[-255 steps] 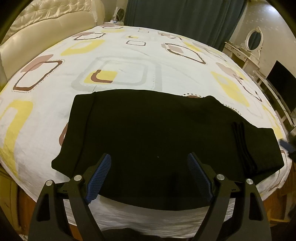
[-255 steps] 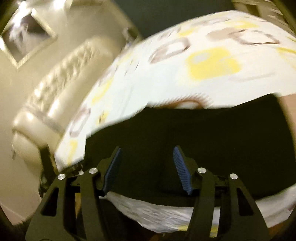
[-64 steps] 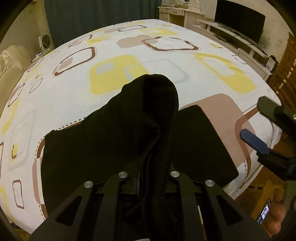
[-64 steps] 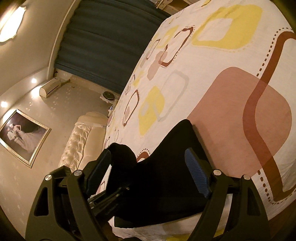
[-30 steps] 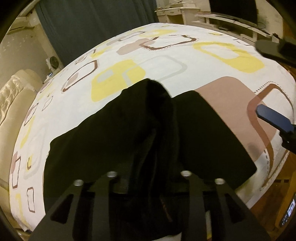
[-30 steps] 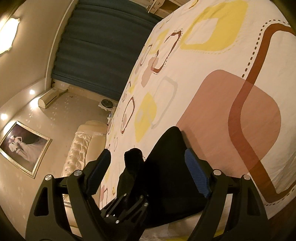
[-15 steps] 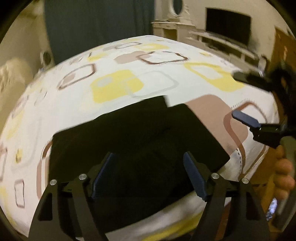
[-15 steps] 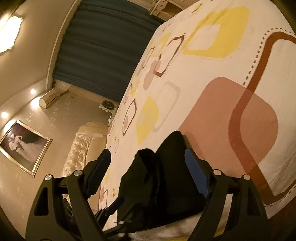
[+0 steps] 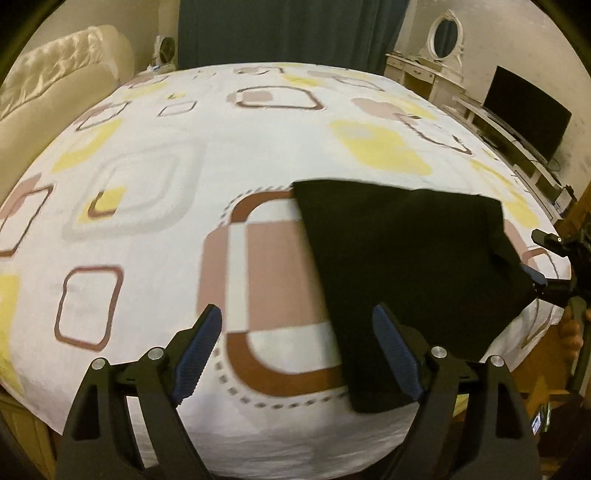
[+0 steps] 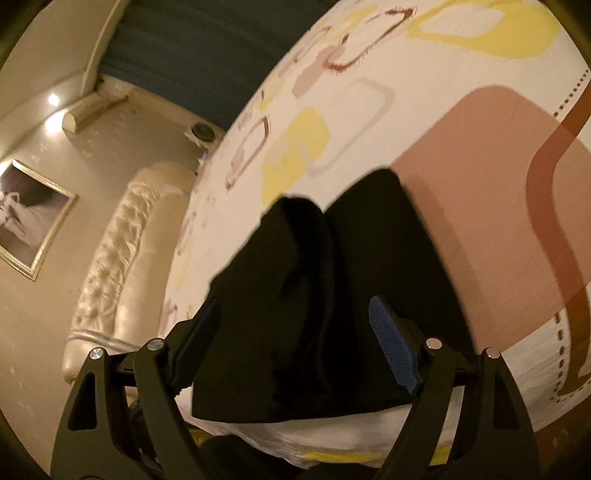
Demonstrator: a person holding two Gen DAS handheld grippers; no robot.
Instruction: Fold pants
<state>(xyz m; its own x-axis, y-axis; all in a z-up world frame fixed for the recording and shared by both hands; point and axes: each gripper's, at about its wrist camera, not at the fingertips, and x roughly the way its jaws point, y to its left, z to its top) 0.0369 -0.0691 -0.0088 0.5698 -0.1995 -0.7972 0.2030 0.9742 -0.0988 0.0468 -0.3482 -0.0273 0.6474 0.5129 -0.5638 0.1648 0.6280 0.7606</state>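
The black pants (image 9: 410,258) lie folded on the patterned bed sheet (image 9: 221,147) near the bed's front right edge. My left gripper (image 9: 295,350) is open and empty, hovering over bare sheet just left of the pants. In the right wrist view the pants (image 10: 332,280) show a raised fold ridge in the middle. My right gripper (image 10: 291,343) is open and sits just above the near edge of the pants. It also shows in the left wrist view (image 9: 546,266) at the pants' right edge.
A cream tufted headboard (image 9: 55,74) is at the far left. Dark curtains (image 9: 288,29), a white dresser with oval mirror (image 9: 443,44) and a TV (image 9: 524,110) stand beyond the bed. The bed's front edge (image 9: 295,443) is close below.
My left gripper let go of the pants' fold, opened and swung left, away from them. The folded layer now lies on the pants. My right gripper stayed open and came closer.
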